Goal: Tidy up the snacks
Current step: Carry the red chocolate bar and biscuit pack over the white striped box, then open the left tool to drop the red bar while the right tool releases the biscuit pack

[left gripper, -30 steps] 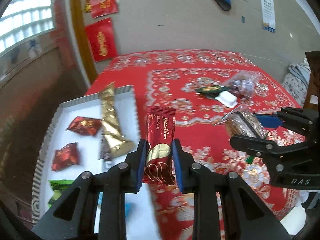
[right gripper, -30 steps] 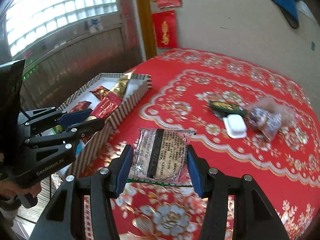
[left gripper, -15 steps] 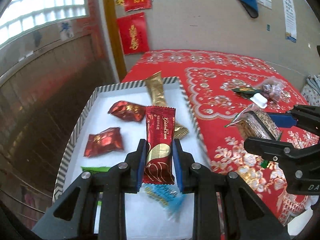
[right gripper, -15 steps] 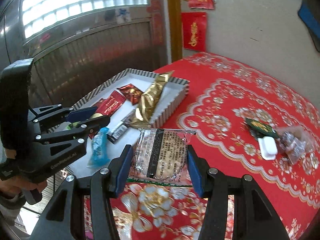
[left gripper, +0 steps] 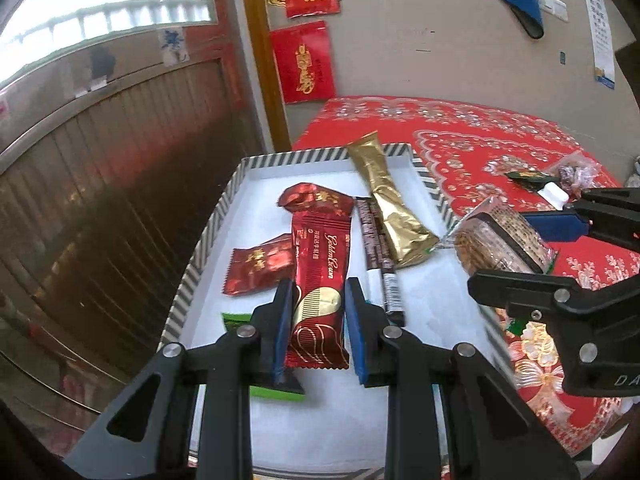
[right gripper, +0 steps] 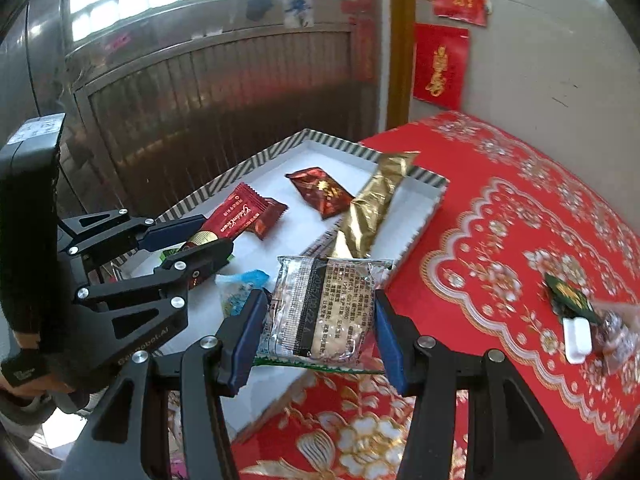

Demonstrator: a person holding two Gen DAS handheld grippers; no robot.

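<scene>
- Blue-padded jaws of the left tool [left gripper: 317, 322] are clamped on the lower half of a red Golden Crown wafer bar [left gripper: 320, 280], pinching it across its narrow width; the wrapper stands up out of the grip, held over the white floor of the striped tray [left gripper: 208, 236].
- Judging by its look, that bar is light, with a slick foil-like wrapper and a brittle filling; a hold across the body, clear of the crimped ends, seems safest, and not a hard one.
- Over at the right tool [right gripper: 318, 330], the jaws stand wider and are closed on the sides of a clear-wrapped biscuit pack [right gripper: 322, 308], which hangs over the tray's near corner.
- I'd guess this pack is light too, but crumbly inside and crinkly outside, so it could slide if the grip eases; the flat edges are the natural place to hold it.
- Inside the tray lie a gold foil sachet [left gripper: 390, 212] leaning over the rim, two small dark red candy packets [left gripper: 260, 266], a thin dark stick pack [left gripper: 378, 256], a green wrapper [left gripper: 240, 322] and a pale blue one [right gripper: 240, 286].
- Farther out on the red patterned cloth of the surface [right gripper: 520, 240], well apart from the tray, remain a dark green packet [right gripper: 570, 296], a small white piece [right gripper: 577, 340] and a clear bag of dark sweets [left gripper: 576, 172].
</scene>
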